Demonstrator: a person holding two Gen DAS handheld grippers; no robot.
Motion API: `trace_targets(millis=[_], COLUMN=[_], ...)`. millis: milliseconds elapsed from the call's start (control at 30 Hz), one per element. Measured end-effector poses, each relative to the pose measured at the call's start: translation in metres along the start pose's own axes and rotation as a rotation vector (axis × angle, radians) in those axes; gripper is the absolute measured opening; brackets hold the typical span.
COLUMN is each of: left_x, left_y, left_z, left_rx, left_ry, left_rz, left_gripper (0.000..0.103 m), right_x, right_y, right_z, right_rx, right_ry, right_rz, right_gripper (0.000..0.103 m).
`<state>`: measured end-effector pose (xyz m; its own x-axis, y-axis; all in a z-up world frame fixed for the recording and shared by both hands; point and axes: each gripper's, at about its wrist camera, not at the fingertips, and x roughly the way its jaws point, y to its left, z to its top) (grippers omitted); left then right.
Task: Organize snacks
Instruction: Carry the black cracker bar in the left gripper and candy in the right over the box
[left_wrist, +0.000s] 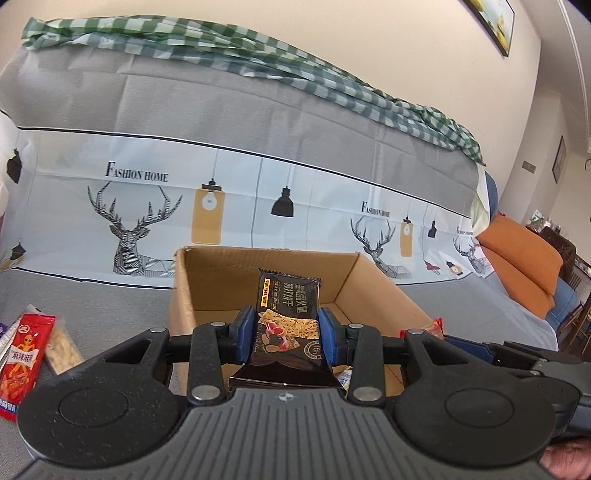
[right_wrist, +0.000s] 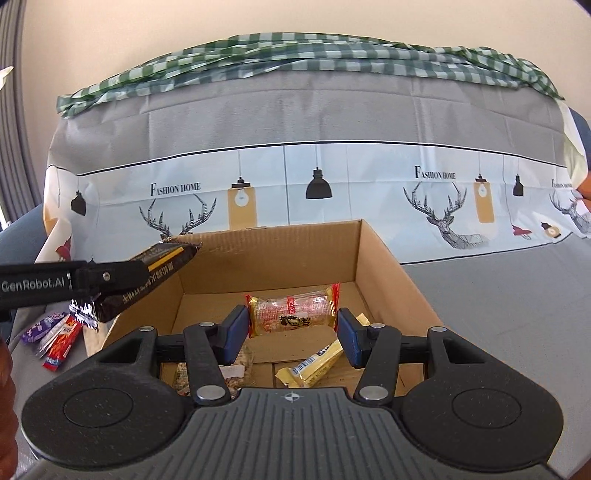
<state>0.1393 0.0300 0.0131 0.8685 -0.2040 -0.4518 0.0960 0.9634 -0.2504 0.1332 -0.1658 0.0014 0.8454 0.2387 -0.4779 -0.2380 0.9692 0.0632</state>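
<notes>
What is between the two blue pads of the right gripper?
In the right wrist view, a clear, red-ended snack roll spans crosswise between the right gripper's pads, above the open cardboard box.

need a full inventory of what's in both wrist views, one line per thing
cardboard box: 1, brown, open, on the grey cover ahead of both grippers
black cracker packet: 1, black with gold text, held upright above the box's near edge
clear roll snack: 1, clear with red ends, held crosswise over the box
yellow packets: at least 2, on the box floor
clear grain-bar packet: 1, box floor, near left
loose snack packets: several, red, purple, white, left of the box
checked cloth: 1, green-white, along the sofa back
orange cushions: 2, far right
left gripper: black, blue pads, shut on the cracker packet
right gripper: shut on the roll snack
</notes>
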Motion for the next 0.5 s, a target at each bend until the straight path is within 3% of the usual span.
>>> trace_targets(millis=[500], left_x=[0.014], left_y=[-0.017], left_z=[-0.006], left_rx=[0.041], left_ry=[0.011], left_rz=[-0.026], left_gripper=[0.041], right_x=[0.002], right_y=[-0.001], right_z=[-0.002], right_rx=[0.006], right_ry=[0.001], right_rz=[-0.05], right_gripper=[0.054])
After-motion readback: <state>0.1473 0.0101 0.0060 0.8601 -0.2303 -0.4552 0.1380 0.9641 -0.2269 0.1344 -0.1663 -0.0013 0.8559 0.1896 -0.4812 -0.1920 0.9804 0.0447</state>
